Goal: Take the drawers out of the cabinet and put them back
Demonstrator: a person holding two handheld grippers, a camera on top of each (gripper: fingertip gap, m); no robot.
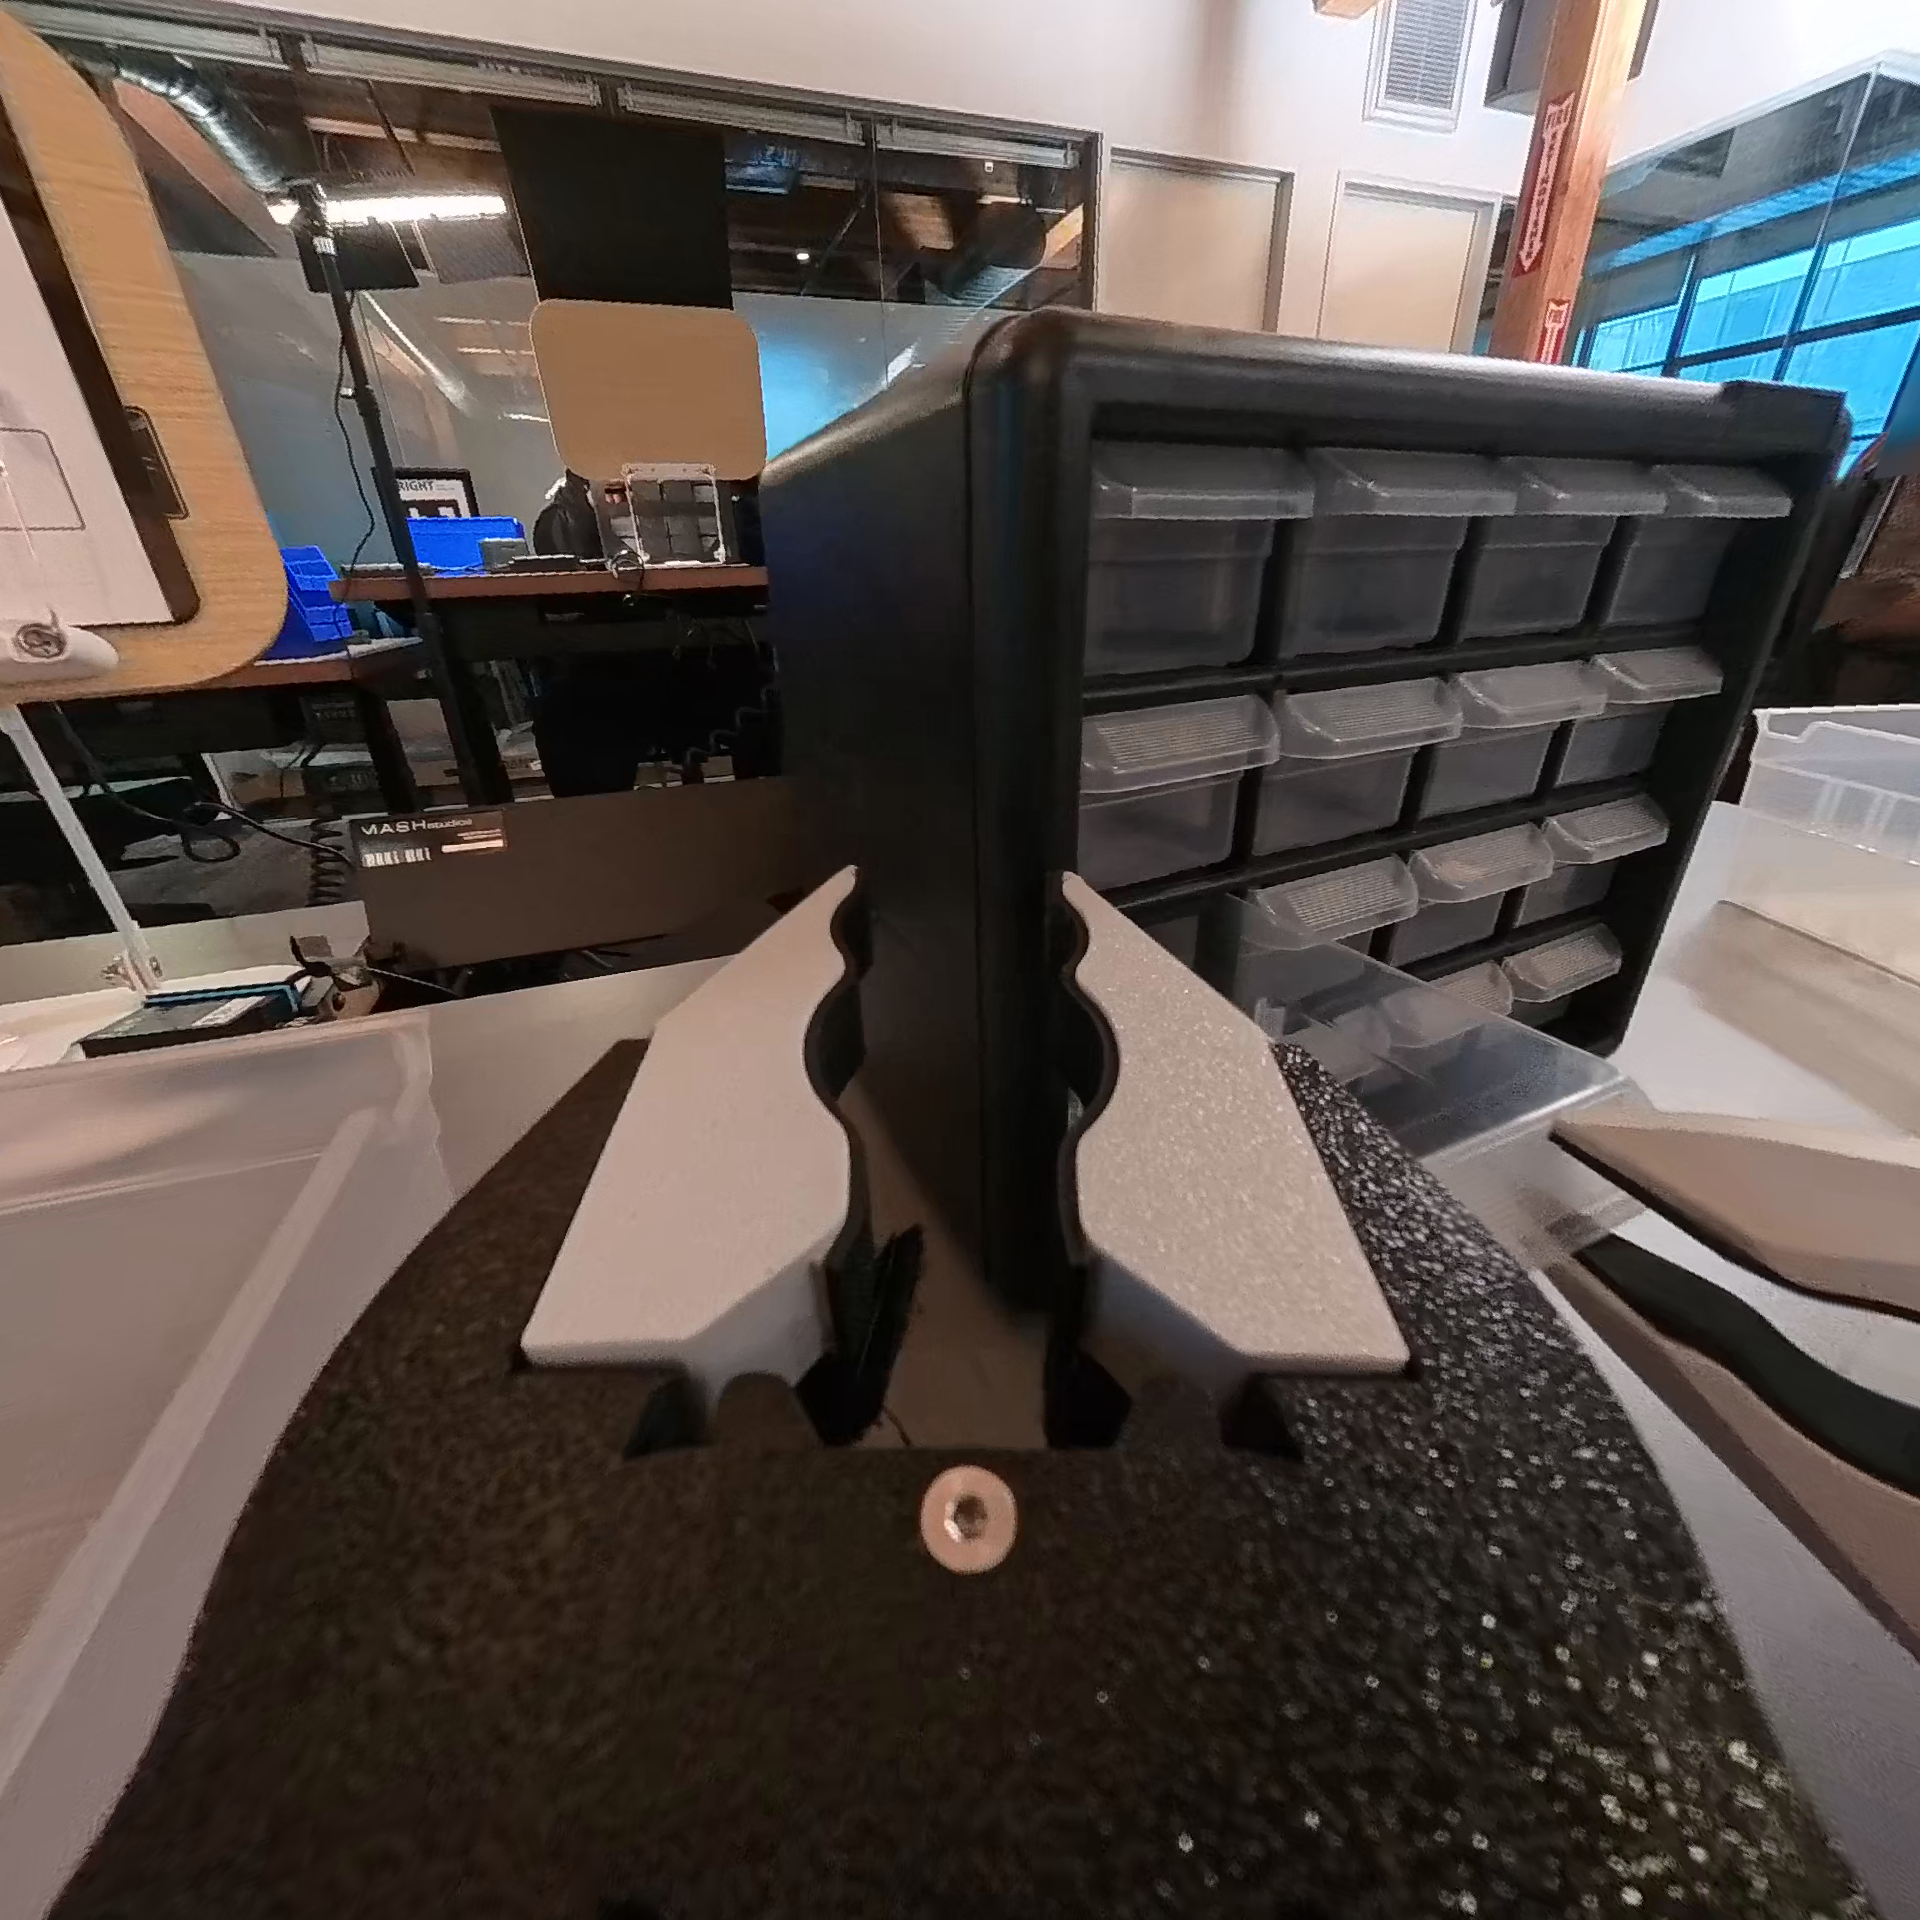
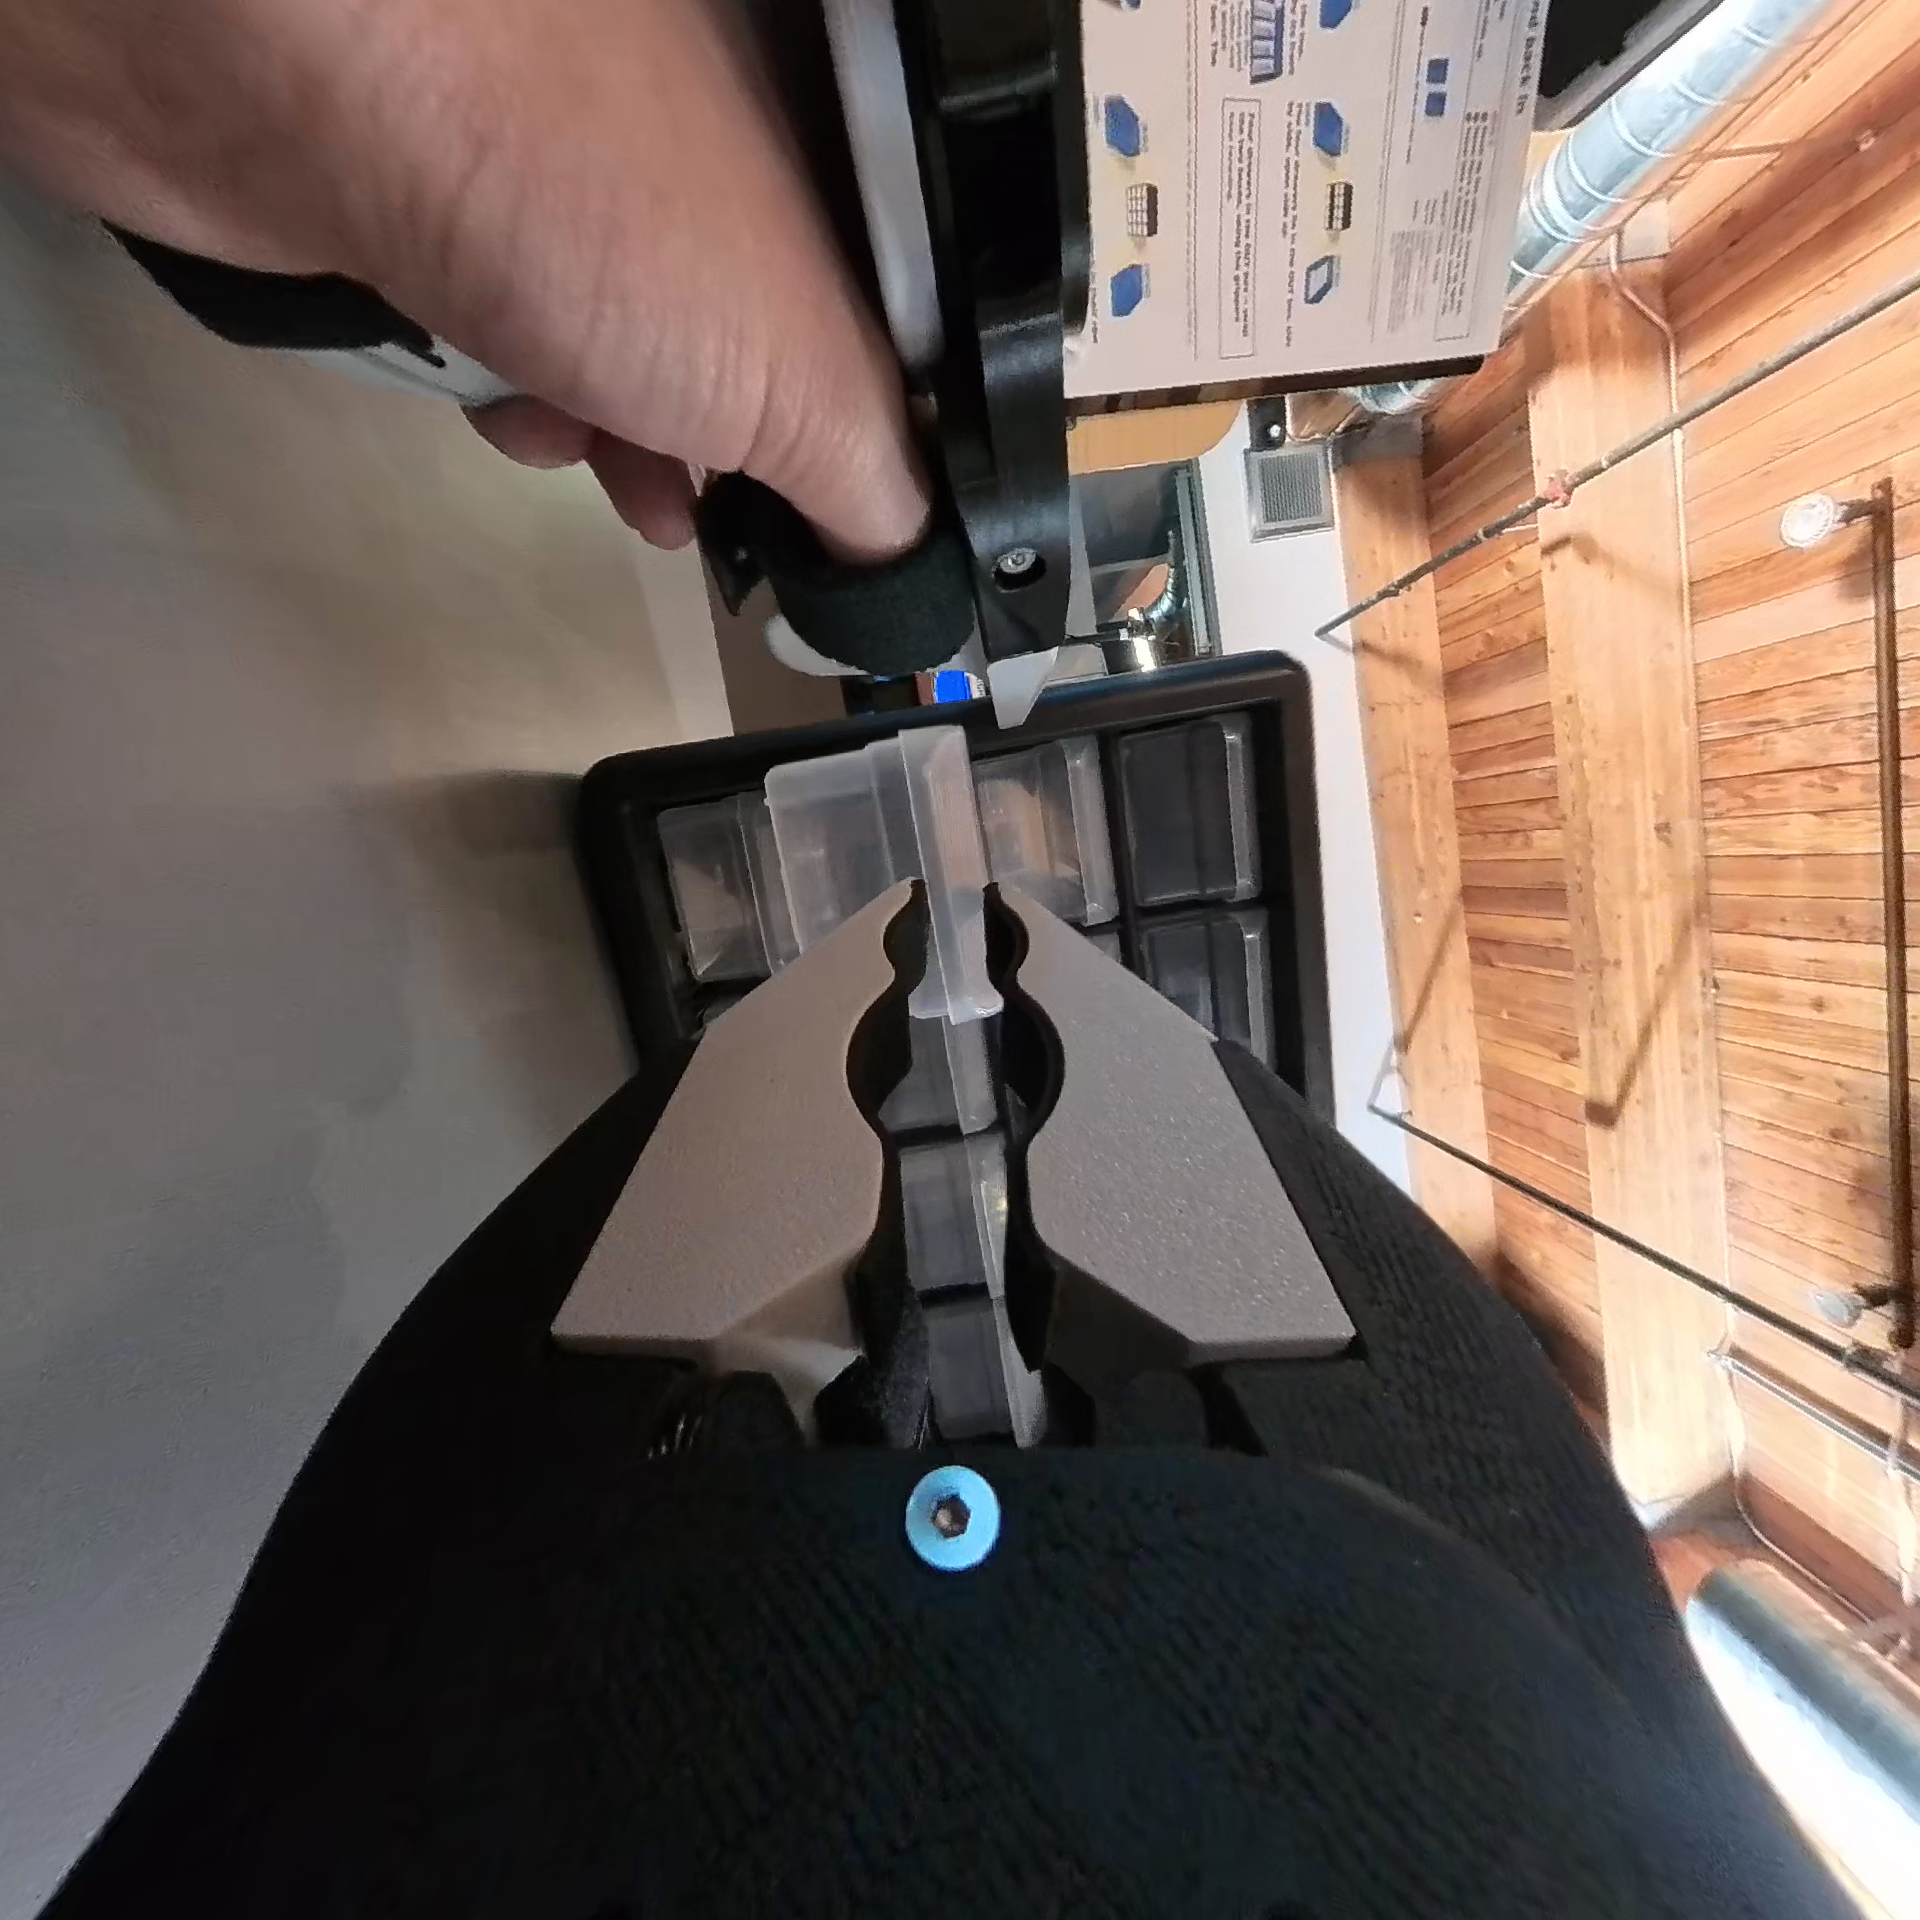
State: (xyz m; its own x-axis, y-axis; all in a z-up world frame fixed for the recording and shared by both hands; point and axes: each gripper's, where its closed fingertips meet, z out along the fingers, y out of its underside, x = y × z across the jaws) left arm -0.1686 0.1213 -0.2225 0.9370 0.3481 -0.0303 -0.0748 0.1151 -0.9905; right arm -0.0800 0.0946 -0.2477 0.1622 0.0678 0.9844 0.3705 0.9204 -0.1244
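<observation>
The jaws of the left gripper (image 1: pixel 961 904) are held at a narrow-to-middling gap around the near vertical corner of the black cabinet (image 1: pixel 894 665): the edge where the side wall meets the front frame is seen between the two grey fingers (image 1: pixel 748 1122), though whether the pads actually press on it cannot be told from this view. The jaws of the right gripper (image 2: pixel 954 894) are drawn close together and are clamped on the front lip of a clear drawer (image 2: pixel 940 883), which is pinched near the fingertips, with the rest of the lip running back between the fingers. In the right wrist view, which is rolled on its side, the drawer is seen partly pulled out of the cabinet (image 2: pixel 1288 831), its body projecting from the front grid toward the camera. In the left wrist view the same pulled-out drawer (image 1: pixel 1455 1081) is seen low on the cabinet front, in the left column of a lower row, sticking out to the right of the left gripper's fingers; the remaining clear drawers (image 1: pixel 1351 551) are seated in their slots. A hand (image 2: pixel 582 260) gripping the handle of the left gripper is seen at the upper left of the right wrist view, just beyond the cabinet's far edge. A translucent bin (image 1: pixel 156 1247) stands left of the left gripper.
</observation>
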